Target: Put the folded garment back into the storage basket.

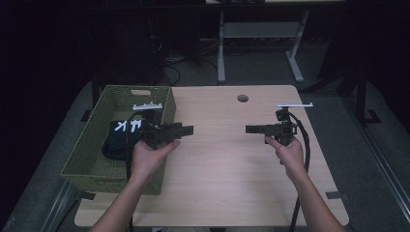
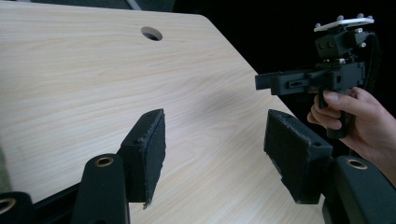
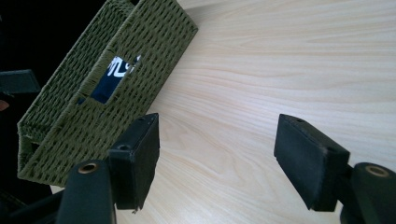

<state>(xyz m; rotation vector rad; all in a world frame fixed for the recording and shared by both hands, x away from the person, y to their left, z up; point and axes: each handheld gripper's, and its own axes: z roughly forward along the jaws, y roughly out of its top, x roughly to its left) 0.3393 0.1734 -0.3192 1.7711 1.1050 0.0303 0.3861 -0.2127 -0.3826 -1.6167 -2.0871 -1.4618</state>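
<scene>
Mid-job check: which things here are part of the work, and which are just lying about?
In the job:
- green woven basket
- dark blue item with white marks inside it
- left tongs, open
- right tongs, open

Lying about:
- table hole
- desk frame behind the table

High cam overhead, gripper cams low — share table

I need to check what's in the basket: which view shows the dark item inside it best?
The high view: it looks down into the green basket at the dark item with white markings. The right gripper view catches a patch through the handle slot.
</scene>
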